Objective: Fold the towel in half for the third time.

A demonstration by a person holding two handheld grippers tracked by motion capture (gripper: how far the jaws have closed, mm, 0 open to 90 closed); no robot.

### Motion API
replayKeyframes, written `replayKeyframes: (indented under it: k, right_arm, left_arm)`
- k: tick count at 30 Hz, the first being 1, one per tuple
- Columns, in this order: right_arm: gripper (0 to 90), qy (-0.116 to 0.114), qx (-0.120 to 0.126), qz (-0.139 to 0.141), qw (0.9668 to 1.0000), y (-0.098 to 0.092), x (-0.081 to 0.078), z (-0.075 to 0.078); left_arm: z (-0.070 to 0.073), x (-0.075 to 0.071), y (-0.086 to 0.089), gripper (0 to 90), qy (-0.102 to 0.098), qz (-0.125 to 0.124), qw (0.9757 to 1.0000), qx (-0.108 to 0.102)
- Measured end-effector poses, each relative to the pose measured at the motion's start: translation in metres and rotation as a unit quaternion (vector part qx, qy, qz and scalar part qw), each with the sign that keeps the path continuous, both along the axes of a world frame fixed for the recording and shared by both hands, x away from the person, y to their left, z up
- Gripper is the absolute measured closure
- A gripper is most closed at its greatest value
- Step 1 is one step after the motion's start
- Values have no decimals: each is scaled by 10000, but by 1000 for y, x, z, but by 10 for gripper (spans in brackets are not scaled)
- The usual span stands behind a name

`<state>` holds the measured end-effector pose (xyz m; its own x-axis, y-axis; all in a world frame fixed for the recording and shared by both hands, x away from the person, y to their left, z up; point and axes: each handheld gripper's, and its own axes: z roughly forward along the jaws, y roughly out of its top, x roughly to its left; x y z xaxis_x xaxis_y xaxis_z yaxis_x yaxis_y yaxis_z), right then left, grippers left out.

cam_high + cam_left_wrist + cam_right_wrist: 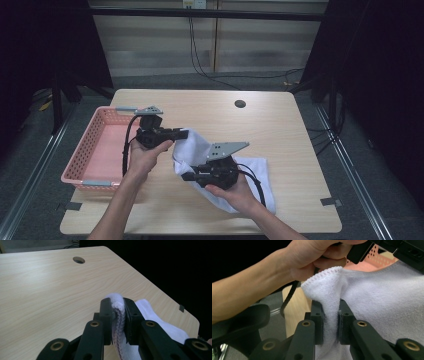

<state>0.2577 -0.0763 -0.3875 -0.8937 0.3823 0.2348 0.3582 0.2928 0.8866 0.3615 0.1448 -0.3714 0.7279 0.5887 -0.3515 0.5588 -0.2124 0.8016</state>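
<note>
Nearest the bottom of the high view, the right gripper is being held in the person's right hand above the front half of the table. Its jaws are being kept clamped on a fold of the white towel; in the right gripper view the stitched hem of the towel is seen bunching up between the two black jaws of the right gripper and rising above their tips.

Slightly farther back and to the left, the left gripper is being held in the left hand, and its jaws are likewise being pressed shut on another edge of the towel. In the left gripper view a thick roll of the cloth is being pinched between the jaws of the left gripper, with more of it trailing down to the right.

Between the two grippers the towel is being stretched off the tabletop, while its far right part is lying on the wood beside the right hand.

Farther left, a pink basket is sitting at the table's left edge. Beyond, a round hole is seen in the tabletop near its far edge.
</note>
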Motion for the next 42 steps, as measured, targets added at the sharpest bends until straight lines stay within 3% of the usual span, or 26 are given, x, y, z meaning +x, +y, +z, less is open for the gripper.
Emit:
replayKeyframes:
  k: [2,5,7,10,11,13,16,17,22,24,28,34,35,38,40,42]
  right_arm:
    - [794,-15,4,-1,10000,1,0,0]
    - [793,-5,-72,-103,9999,-6,-3,-12]
    - [793,35,-154,-197,9997,-11,-4,-17]
    - [791,200,-145,-409,9989,-35,-8,-28]
    - [791,200,-145,-409,9989,-35,-8,-28]
    - [790,259,39,-565,9981,-55,-11,-30]
    - [787,212,63,-731,9971,-74,-19,-33]
    - [787,203,68,-822,9964,-80,-22,-34]
    - [777,251,157,-1083,9937,-113,-36,-41]
    - [776,397,259,-1195,9917,-127,-39,-48]
    - [769,633,275,-1301,9891,-148,-43,-65]
    - [735,704,-35,-1347,9884,-161,-53,-75]
    - [680,812,-154,-1410,9866,-167,-57,-79]
    - [564,654,-544,-1566,9840,-174,-62,-78]
    - [487,736,-462,-1545,9842,-180,-63,-77]
    - [404,670,-456,-1663,9827,-187,-64,-74]
  left_arm:
    - [0,0,0,792,-4,-10,10000,8]
    - [-13,2,-14,791,50,-46,9998,209]
    - [-18,3,-19,789,87,-94,9996,236]
    - [-28,7,-37,785,151,-203,9996,123]
    - [-28,7,-37,784,151,-203,9996,123]
    - [-33,9,-55,782,193,-299,9993,69]
    - [-35,10,-69,777,243,-430,9988,3]
    - [-37,10,-85,777,242,-546,9982,22]
    - [-43,11,-123,770,230,-855,9960,84]
    - [-52,12,-136,768,347,-945,9948,143]
    - [-72,12,-153,765,580,-999,9933,66]
    - [-88,8,-171,715,622,-1214,9901,328]
    - [-90,7,-175,685,619,-1231,9903,199]
    - [-84,5,-175,578,449,-1163,9921,153]
    - [-76,5,-168,462,349,-1135,9929,-81]
    - [-67,3,-159,447,180,-990,9948,-141]
